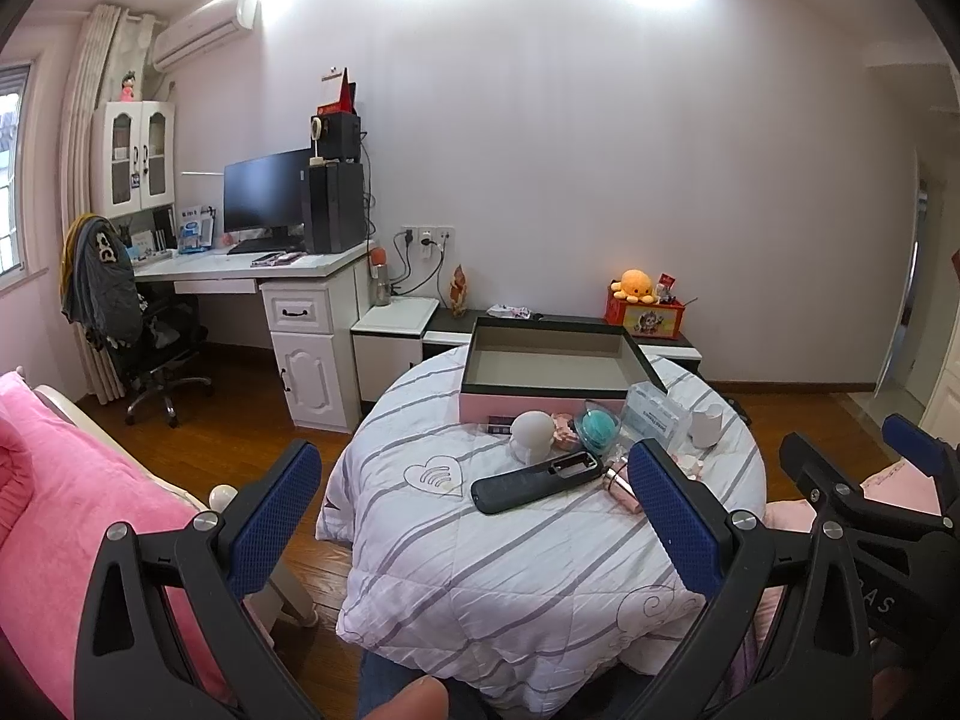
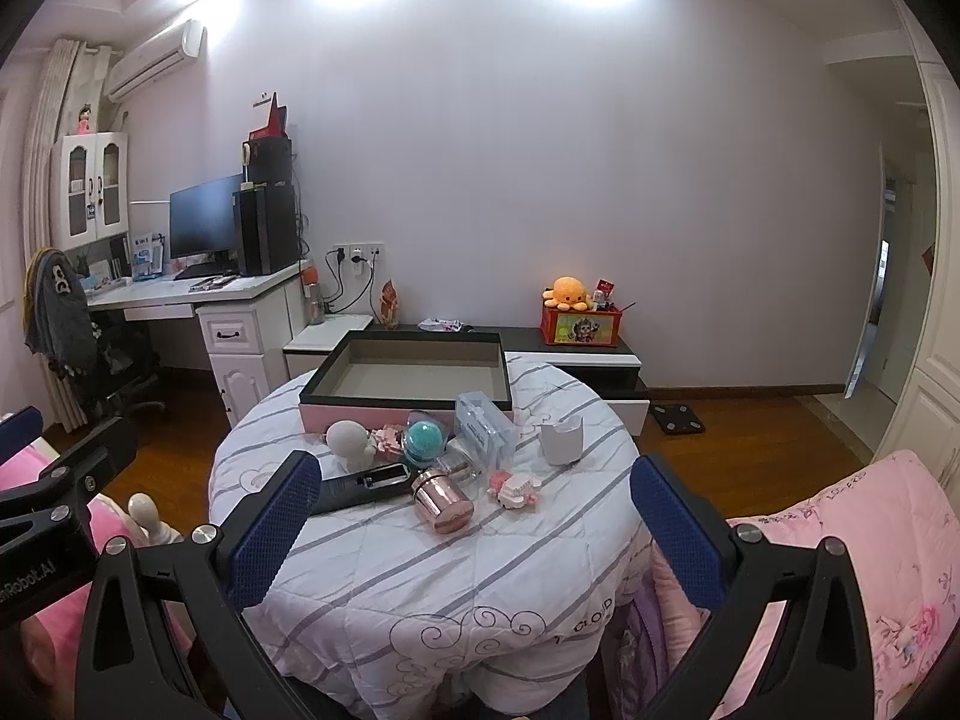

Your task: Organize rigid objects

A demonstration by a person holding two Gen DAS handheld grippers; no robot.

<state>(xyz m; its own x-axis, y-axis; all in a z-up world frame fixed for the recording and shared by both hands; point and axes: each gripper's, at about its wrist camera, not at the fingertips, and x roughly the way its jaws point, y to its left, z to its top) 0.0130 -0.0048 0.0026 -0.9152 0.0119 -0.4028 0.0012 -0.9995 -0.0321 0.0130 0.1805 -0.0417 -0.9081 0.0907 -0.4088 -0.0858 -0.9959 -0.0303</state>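
Observation:
A round table under a striped white quilt (image 1: 510,570) (image 2: 420,570) holds an open, empty pink-and-black box (image 1: 552,366) (image 2: 408,378) at its far side. In front of the box lie a white round figure (image 1: 531,432) (image 2: 348,438), a teal ball (image 1: 597,427) (image 2: 423,441), a black remote-like case (image 1: 534,483) (image 2: 360,486), a clear plastic box (image 1: 654,417) (image 2: 483,429), a white cup (image 1: 708,426) (image 2: 561,441), a rose-gold jar (image 2: 441,501) and a pink block toy (image 2: 513,489). My left gripper (image 1: 474,516) and right gripper (image 2: 474,525) are both open and empty, held above the table's near edge.
A pink bed (image 1: 72,510) lies to the left and pink bedding (image 2: 870,540) to the right. A white desk with monitor (image 1: 264,198) and an office chair (image 1: 144,336) stand at the back left. A low cabinet with an orange box (image 1: 648,318) stands behind the table.

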